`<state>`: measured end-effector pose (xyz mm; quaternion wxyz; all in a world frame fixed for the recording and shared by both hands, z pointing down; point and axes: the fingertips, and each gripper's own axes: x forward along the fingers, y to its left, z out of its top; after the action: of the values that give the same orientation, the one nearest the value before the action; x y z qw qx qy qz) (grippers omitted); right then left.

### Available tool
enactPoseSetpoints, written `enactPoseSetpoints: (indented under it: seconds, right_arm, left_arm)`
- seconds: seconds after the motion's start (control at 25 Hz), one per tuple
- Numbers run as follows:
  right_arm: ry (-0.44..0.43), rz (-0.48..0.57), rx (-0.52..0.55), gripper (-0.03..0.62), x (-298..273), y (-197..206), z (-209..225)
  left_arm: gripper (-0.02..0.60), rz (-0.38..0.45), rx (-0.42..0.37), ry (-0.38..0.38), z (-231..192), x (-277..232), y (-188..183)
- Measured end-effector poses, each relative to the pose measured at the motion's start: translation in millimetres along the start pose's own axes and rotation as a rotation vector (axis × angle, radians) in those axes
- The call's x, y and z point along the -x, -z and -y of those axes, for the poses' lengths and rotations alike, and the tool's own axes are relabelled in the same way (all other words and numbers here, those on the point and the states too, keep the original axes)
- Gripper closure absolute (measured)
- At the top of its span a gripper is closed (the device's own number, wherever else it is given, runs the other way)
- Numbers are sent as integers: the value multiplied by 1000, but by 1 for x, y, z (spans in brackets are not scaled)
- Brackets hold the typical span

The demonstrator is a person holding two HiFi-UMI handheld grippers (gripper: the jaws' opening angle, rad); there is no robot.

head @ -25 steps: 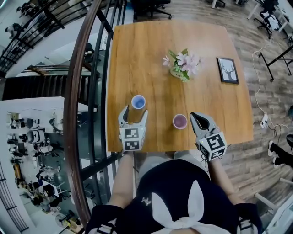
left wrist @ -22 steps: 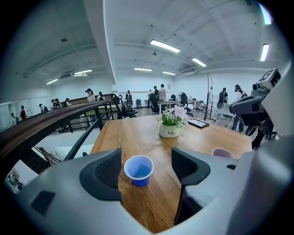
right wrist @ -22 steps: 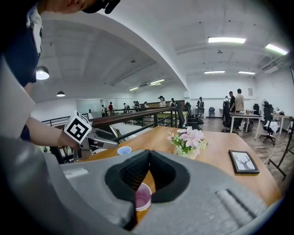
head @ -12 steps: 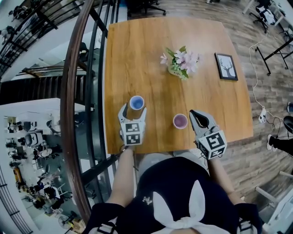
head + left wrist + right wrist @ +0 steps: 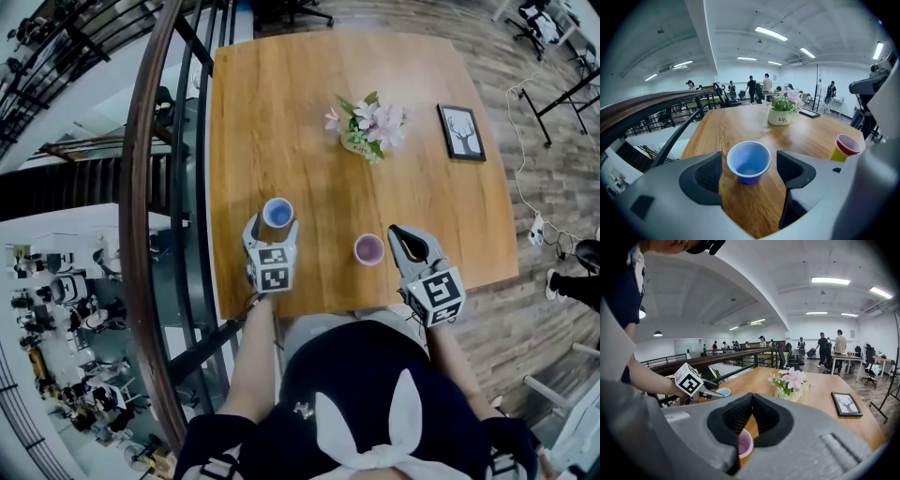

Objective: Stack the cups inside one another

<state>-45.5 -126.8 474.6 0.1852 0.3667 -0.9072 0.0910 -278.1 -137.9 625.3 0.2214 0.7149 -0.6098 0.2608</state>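
A blue cup (image 5: 277, 213) stands upright near the left edge of the wooden table (image 5: 309, 122). My left gripper (image 5: 275, 228) has its fingers on either side of the blue cup (image 5: 749, 162). Its jaws have just been opening, and the pads stand clear of the cup's wall. A red cup nested in a yellow one (image 5: 368, 249) stands to the right, and also shows in the left gripper view (image 5: 845, 146). My right gripper (image 5: 405, 240) is beside that pair, shut and empty. In the right gripper view the cup's pink inside (image 5: 744, 445) shows below the closed jaws.
A pot of pink flowers (image 5: 367, 128) sits mid-table and a small framed picture (image 5: 462, 132) lies at the far right. A dark railing (image 5: 150, 187) runs along the table's left side. The table's front edge is just behind both grippers.
My left gripper has sunk and moved forward, so the blue cup now sits between its fingers. The right gripper has stayed put.
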Motion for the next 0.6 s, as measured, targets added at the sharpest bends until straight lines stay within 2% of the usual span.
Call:
enactPoseSetpoints:
  seconds: [0.6]
  right_arm:
    - [-11, -15, -3, 595, -9, 7, 2]
  left_arm:
    - [225, -60, 33, 46, 1, -12, 3]
